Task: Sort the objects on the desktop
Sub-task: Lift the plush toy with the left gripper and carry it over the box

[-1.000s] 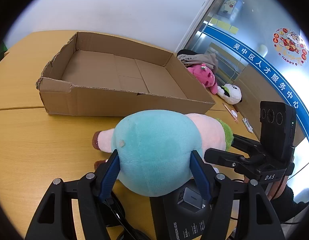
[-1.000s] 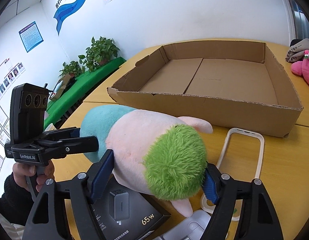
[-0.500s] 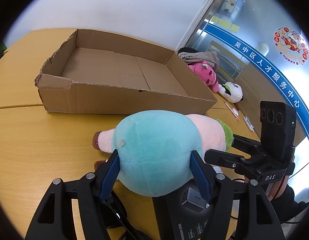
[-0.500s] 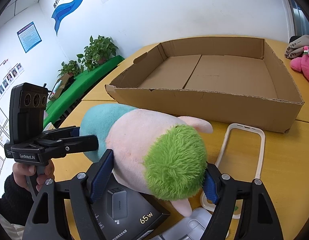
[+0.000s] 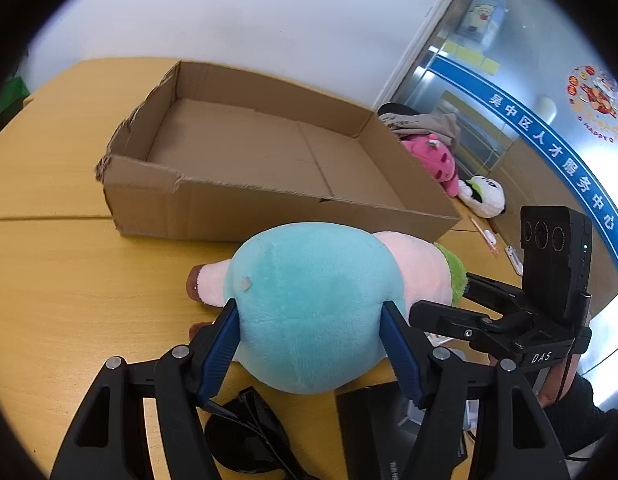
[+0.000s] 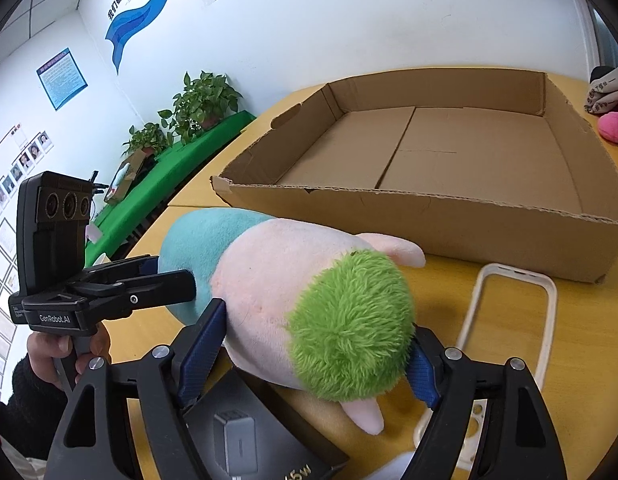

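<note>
Two grippers share one load: the plush toy (image 5: 309, 304), teal at one end, pink in the middle, green and fuzzy at the other. Left gripper (image 5: 311, 344) has its blue pads pressed into the teal end, jaws moderately wide around it. Right gripper (image 6: 317, 354) straddles the pink-and-green end; its jaws are opening slightly at this moment, with the toy between them and the pads at its flanks. Toy sits just short of the near wall of the cardboard box (image 6: 429, 216), above the wooden table (image 5: 69, 280), not yet over the rim. Box interior looks bare, so by my reading nothing has been sorted into it yet. Left on the desk: black charger box (image 6: 245, 436) beneath the toy, white phone case (image 6: 547, 320) beside it, dark sunglasses (image 5: 245, 436) near the left jaws. Pink plush (image 5: 433, 160) and a white panda plush (image 5: 485, 196) lie beyond the box's far corner; whether they count, cannot say. Judgement: early stage, first item in transit, most of the task remaining.
</note>
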Demonstrator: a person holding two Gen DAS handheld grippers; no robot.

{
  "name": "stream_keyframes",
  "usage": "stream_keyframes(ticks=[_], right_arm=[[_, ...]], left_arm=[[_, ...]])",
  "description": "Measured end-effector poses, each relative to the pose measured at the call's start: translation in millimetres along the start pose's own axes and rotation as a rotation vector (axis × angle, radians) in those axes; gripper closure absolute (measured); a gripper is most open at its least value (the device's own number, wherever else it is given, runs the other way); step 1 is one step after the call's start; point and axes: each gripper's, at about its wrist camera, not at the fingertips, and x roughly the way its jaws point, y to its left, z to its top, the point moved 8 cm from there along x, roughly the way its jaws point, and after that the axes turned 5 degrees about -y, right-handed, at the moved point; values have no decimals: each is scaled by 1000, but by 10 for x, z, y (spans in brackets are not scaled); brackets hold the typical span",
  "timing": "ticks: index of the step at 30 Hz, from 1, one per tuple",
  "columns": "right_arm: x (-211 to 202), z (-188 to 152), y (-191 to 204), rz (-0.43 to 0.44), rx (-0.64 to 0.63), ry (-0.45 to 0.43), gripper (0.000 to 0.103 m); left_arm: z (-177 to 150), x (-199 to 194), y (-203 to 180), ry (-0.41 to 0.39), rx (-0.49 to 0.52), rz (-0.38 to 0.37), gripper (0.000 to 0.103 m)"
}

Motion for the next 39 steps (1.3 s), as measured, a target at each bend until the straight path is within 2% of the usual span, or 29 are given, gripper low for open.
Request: stream_keyframes(ticks=[6, 8, 11, 14, 17, 20, 22, 25, 26, 28, 29, 33, 35, 39], right_arm=[[213, -68, -73, 19, 13, 52, 6], [283, -136, -41, 13, -8, 95, 0], [331, -197, 35, 44, -10, 124, 0], [316, -194, 51, 38, -3, 136, 0], [261, -154, 4, 52, 56, 151, 0], [163, -119, -32, 68, 105, 105, 0], [134, -88, -17, 69, 90, 91, 0], [167, -39, -85, -26, 57, 104, 0], [184, -25, -81, -28, 50, 112, 0], [184, 23, -11, 42, 28, 102, 0], [189, 46, 10, 51, 23, 98, 0], [215, 76, -6, 34, -5, 93, 0], [248, 67, -22, 16, -10, 104, 8], [263, 54, -28, -9, -19, 109, 14]], left_arm=[[-51, 68, 95, -9, -32, -11, 31], [-62, 82, 107, 3, -44, -17, 31], [-71, 85, 128, 6, -53, -16, 31], [-83, 80, 144, 11, -59, -21, 31], [-86, 77, 143, 17, -60, -21, 31], [-83, 83, 138, 16, -57, -19, 31], [-83, 89, 143, 16, -59, -21, 31], [-73, 97, 142, 21, -52, -23, 31], [-70, 98, 141, 23, -48, -24, 31], [-74, 95, 138, 27, -42, -22, 31], [-84, 94, 141, 30, -42, -24, 31], [-99, 96, 108, 35, -27, -32, 31], [-99, 91, 70, 33, -7, -26, 31], [-88, 70, 52, 24, -6, -32, 35]])
